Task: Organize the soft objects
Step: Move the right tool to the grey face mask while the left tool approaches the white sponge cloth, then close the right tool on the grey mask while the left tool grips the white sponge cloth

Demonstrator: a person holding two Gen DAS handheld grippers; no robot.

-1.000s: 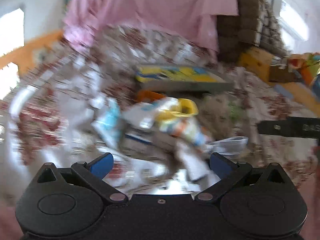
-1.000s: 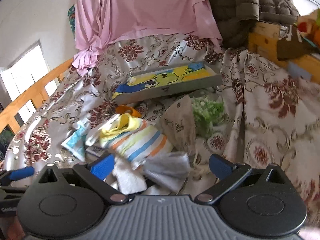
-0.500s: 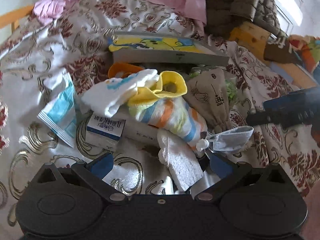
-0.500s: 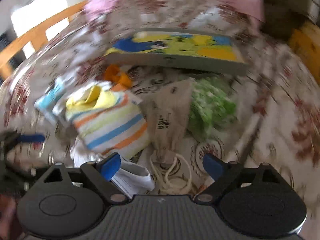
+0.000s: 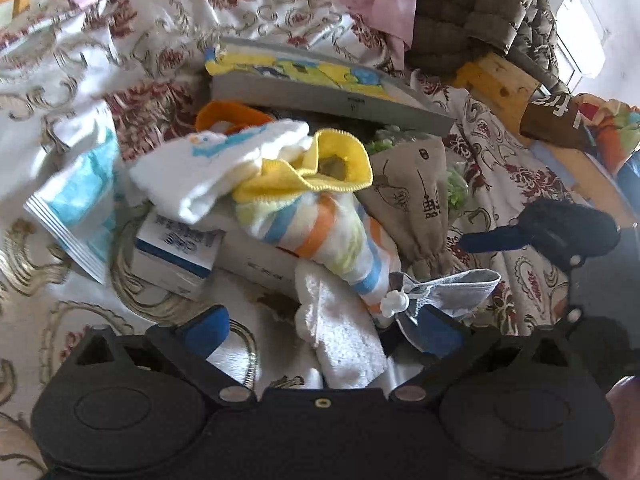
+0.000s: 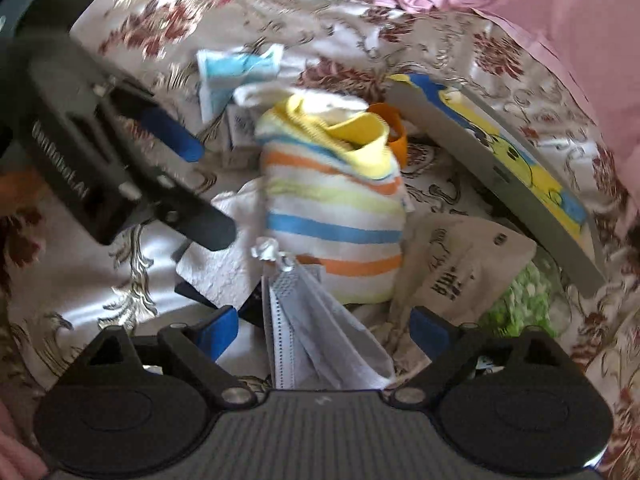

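Two tools hover over a heap on the bed point(image 5: 520, 152), whose cover is silvery with dark red flowers. The left tool point(image 5: 320, 330) has its blue-tipped fingers spread wide, nothing between them but a white fluffy cloth point(image 5: 344, 332) lying under the gap. The right tool point(image 6: 324, 330) is spread wide too, with one grey face mask point(image 6: 316, 320) lying loose between its fingers, not pinched.

In the heap I count one striped sock point(image 6: 332, 216), white with orange, blue and pale green bands and a yellow cuff turned open at the far end; it sits in the middle, on top of the rest. To its left lies one white cloth with a blue pattern point(image 5: 224, 164). To its right there is one beige drawstring bag point(image 5: 416, 200) printed with dark marks, and one green-and-white speckled thing point(image 6: 524, 300) beyond that. One small white and blue box point(image 5: 176, 252) and one blue-white sachet point(image 5: 80, 208) sit on the left. At the far side lies one flat grey box with a yellow and blue picture point(image 5: 320, 84), with something orange point(image 5: 228, 114) just in front of it.
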